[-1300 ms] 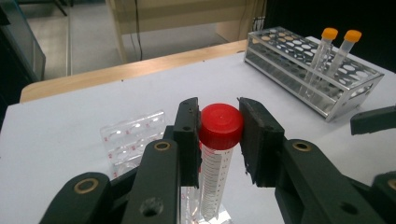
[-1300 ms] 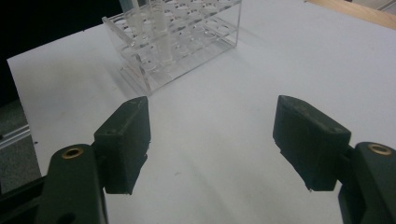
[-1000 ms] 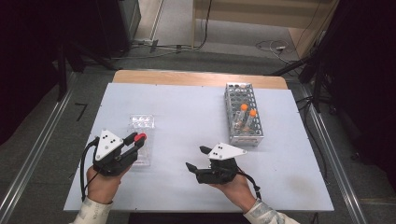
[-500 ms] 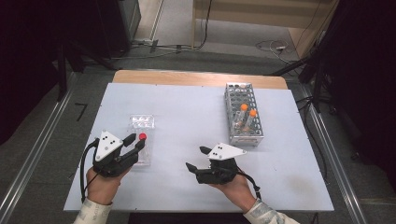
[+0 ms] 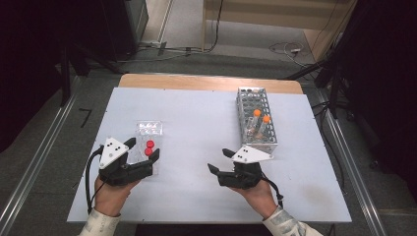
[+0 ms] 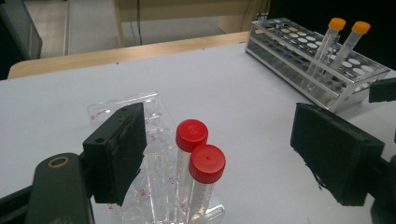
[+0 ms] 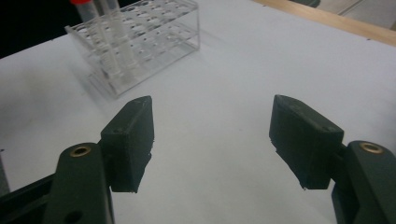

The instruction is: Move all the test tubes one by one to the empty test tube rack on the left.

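Red-capped tubes (image 6: 196,161): two, standing in clear rack (image 6: 140,140) at table's (image 5: 196,113) left; left gripper (image 5: 142,152) jaws just opened wide around them, pads clear. Right gripper (image 5: 220,160): open, empty.

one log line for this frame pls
left gripper: jaws just opened, straddling two red-capped tubes in clear rack | right gripper: open, empty | metal rack: two orange-capped tubes

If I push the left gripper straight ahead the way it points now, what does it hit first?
Probably the two red-capped tubes standing in the clear rack, right between the left gripper's open jaws, which have just been opening. Depth is hard to judge.
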